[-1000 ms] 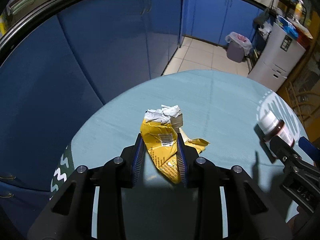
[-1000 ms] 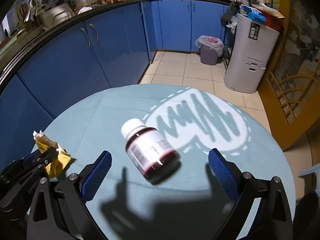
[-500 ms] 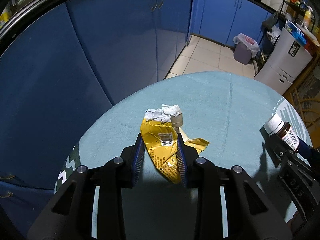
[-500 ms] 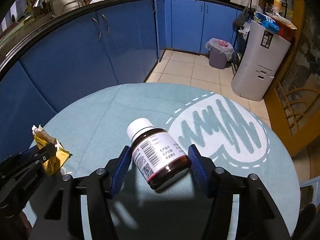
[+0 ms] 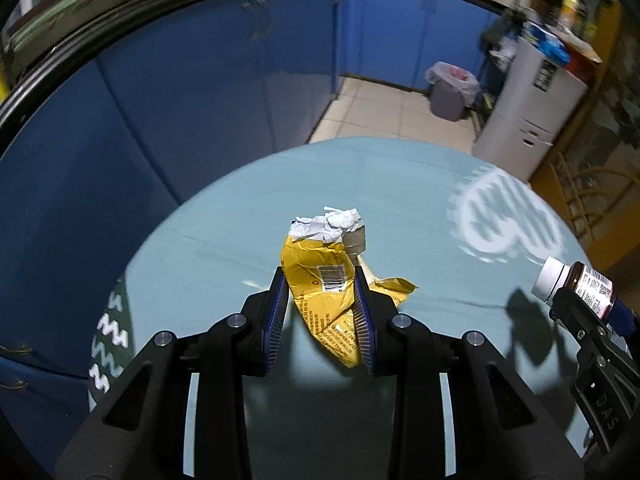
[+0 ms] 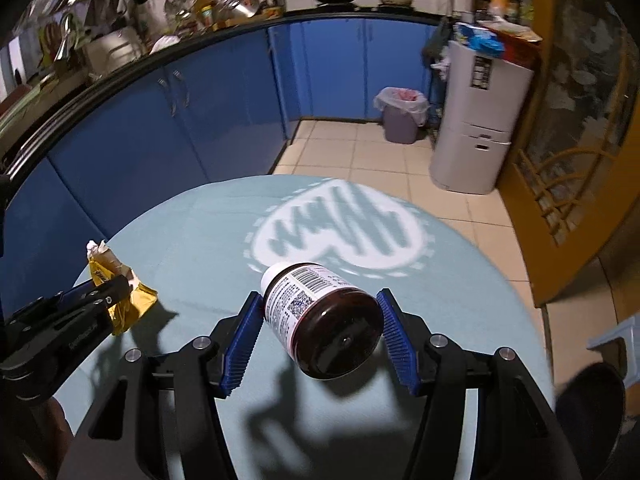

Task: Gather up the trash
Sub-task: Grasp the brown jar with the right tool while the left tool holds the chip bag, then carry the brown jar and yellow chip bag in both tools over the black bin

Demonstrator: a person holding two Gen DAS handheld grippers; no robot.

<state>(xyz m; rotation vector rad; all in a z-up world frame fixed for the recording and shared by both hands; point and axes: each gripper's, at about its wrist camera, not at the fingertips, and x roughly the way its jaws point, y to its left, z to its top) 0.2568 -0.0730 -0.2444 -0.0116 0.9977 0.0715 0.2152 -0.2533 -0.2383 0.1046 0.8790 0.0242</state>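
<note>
The left gripper (image 5: 320, 312) has its jaws closed on the wrapper (image 5: 324, 280), a crumpled yellow packet with a torn white top; both pads press its sides and it is carried above the counter (image 5: 248, 216), with a loose flap trailing to the right. The grip sits low on thin, crushed foil, so the likely failure is the wrapper sliding or tearing free if the gripper swings sharply. To the right, the right gripper (image 6: 320, 334) has its jaws closed on the bottle (image 6: 320, 320), a dark brown container with a white cap and printed label, held on its side with the base toward the camera and clear of the counter, judging by the shadow beneath it. The pads bear on a smooth round body, so the bottle could roll or twist out if the jaws ease or the wrist tilts cap-down. The two grippers are near each other over the counter, and a careless crossing could knock one load against the other. The counter's round edge drops to blue cabinets (image 6: 224, 120) on the left and far side. Open tiled floor (image 6: 360, 152) leads right of these to the bin (image 6: 400, 116), which stands beside a white cabinet (image 6: 476, 128); that route looks unobstructed.
</note>
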